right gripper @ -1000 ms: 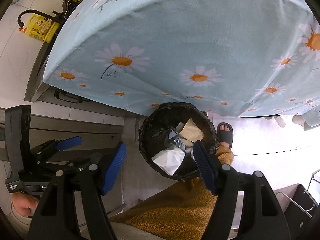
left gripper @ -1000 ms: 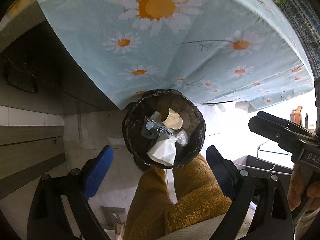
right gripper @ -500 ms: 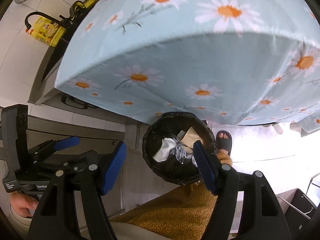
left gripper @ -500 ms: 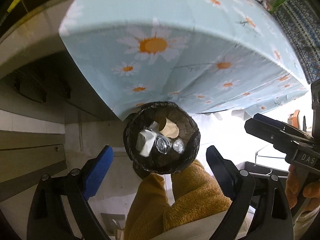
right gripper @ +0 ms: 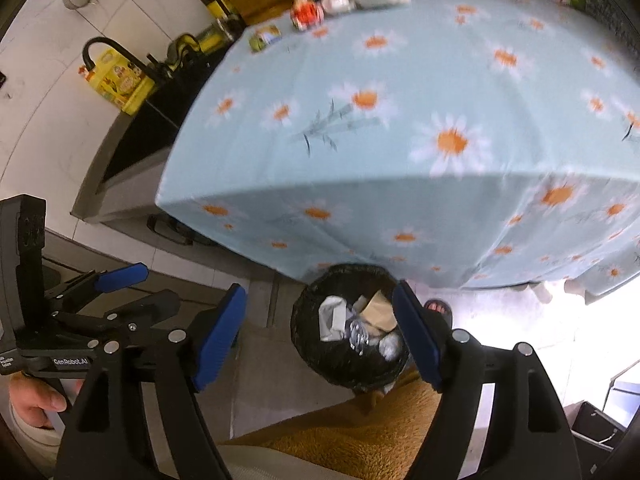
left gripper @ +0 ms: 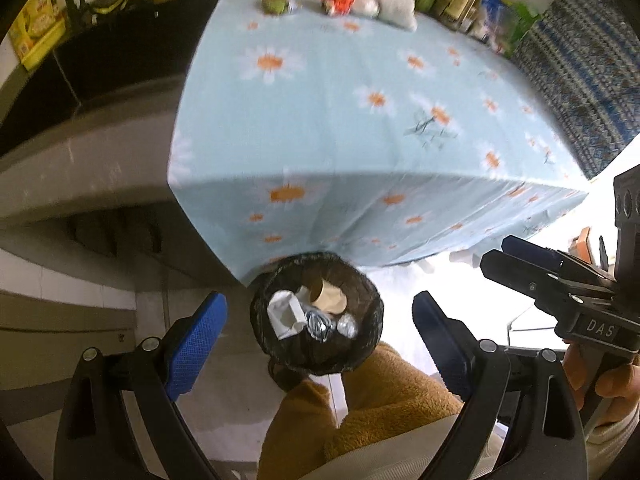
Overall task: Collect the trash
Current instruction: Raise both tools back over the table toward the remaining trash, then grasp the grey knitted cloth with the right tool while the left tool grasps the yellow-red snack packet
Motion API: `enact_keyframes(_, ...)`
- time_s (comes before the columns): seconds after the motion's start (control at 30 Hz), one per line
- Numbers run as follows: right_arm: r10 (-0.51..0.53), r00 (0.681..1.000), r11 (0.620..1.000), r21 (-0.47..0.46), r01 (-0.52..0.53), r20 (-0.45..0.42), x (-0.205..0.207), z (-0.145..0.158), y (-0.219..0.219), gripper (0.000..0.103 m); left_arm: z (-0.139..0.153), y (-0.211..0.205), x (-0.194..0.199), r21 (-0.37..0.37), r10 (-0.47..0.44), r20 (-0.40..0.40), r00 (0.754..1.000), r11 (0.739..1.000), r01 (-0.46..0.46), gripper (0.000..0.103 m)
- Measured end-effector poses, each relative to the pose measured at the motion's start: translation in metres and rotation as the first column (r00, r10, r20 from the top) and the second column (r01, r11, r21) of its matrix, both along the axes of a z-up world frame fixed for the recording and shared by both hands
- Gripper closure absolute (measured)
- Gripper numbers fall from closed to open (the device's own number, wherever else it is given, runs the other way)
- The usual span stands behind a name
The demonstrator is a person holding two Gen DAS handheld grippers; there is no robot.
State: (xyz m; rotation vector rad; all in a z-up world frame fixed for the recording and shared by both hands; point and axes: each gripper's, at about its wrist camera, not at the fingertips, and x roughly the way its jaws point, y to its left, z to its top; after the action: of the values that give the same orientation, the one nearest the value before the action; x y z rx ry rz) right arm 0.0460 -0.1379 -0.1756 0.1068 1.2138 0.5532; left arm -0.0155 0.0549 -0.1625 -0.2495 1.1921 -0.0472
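Both grippers, left gripper (left gripper: 320, 320) and right gripper (right gripper: 320, 332), gape empty over the floor; right jaws just widened, nothing between. Daisy-cloth table (left gripper: 360, 120) fills the view, black bin (left gripper: 316, 356) beneath already holds tissue and foil. Drop looks done; next, reach the far-edge wrappers (right gripper: 306, 14).

Cloth tablecloth (left gripper: 360, 112); crinkled glossy black bin liner (left gripper: 364, 344).

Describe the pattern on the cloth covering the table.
The tablecloth is light blue, printed with white daisies with orange centres. It shows best in the right wrist view.
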Motion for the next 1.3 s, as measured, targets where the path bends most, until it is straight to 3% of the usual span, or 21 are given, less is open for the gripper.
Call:
enact_keyframes(0.23, -0.008, 0.994, 1.000, 0.008, 0.007, 0.109, 0.011, 0.043, -0.005, 0.020, 0.037, 0.005, 0.008, 0.015, 0.001, 0.094, 0.996, 1.000, -0.002, 0.012)
enact_keyframes(0.53, 0.008, 0.978, 1.000, -0.009, -0.007, 0.209, 0.062, 0.081, -0.013, 0.020, 0.068, 0.011, 0.041, 0.028, 0.033, 0.162, 0.986, 0.999, -0.038, 0.012)
enact_keyframes(1.0, 0.138, 0.960, 0.990, -0.016, -0.138, 0.243, 0.194, 0.086, -0.021, 0.019, 0.072, 0.013, 0.141, 0.041, 0.183, 0.141, 0.973, 0.981, -0.190, 0.012)
enact_keyframes(1.3, 0.285, 0.931, 0.958, -0.031, -0.285, 0.229, 0.283, 0.067, -0.011, 0.019, 0.067, 0.022, 0.201, 0.064, 0.306, 0.120, 0.944, 0.947, -0.315, 0.012)
